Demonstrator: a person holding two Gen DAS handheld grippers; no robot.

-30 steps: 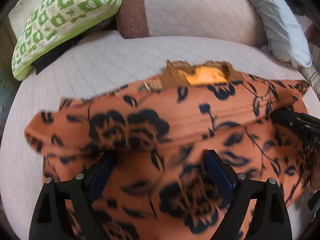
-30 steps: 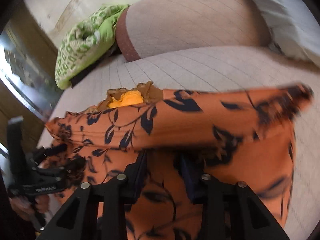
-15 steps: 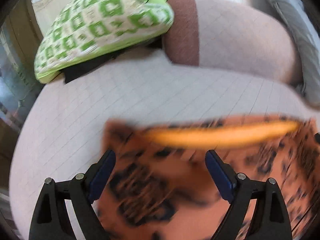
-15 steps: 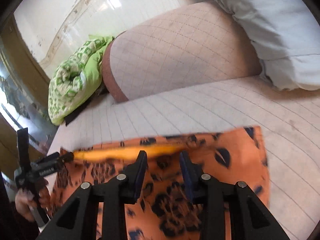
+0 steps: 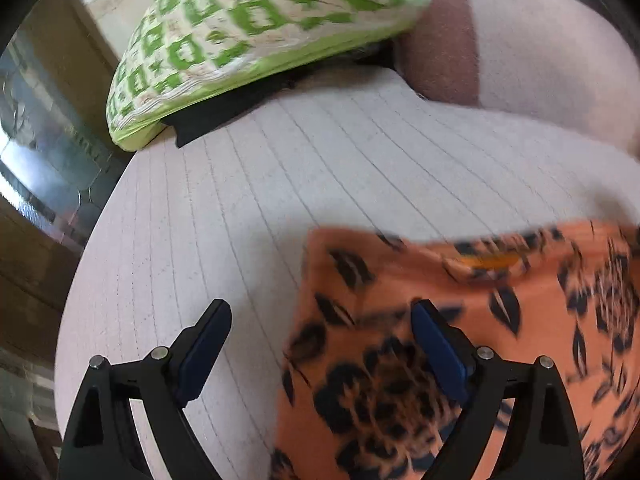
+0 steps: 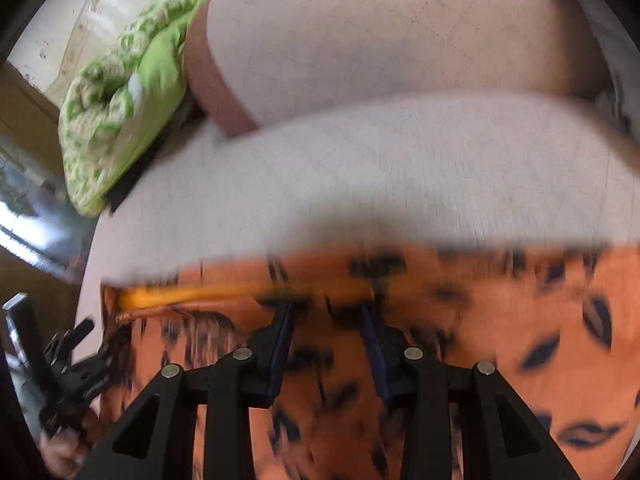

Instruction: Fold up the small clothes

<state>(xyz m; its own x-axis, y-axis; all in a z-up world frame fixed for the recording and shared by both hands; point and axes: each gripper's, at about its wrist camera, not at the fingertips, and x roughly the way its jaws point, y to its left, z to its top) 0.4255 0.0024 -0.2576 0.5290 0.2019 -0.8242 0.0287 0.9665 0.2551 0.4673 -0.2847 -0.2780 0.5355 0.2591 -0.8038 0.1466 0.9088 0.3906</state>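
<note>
At nine o'clock in the left wrist view the left claw (image 5: 320, 348) now stands wide open and empty over bare quilted mattress (image 5: 280, 184), where a second ago its pads straddled the orange floral garment (image 5: 480, 320); the cloth now reaches only from about the middle toward three o'clock, flat on the bed with its yellow inner lining (image 5: 492, 262) showing near the top edge. Further right, the right claw (image 6: 326, 320) sits part open over the garment (image 6: 520, 320), though motion blur hides whether its pads pinch any fabric. Judging by this, a fold has just been laid and released, and the next fold awaits a fresh grip.
</note>
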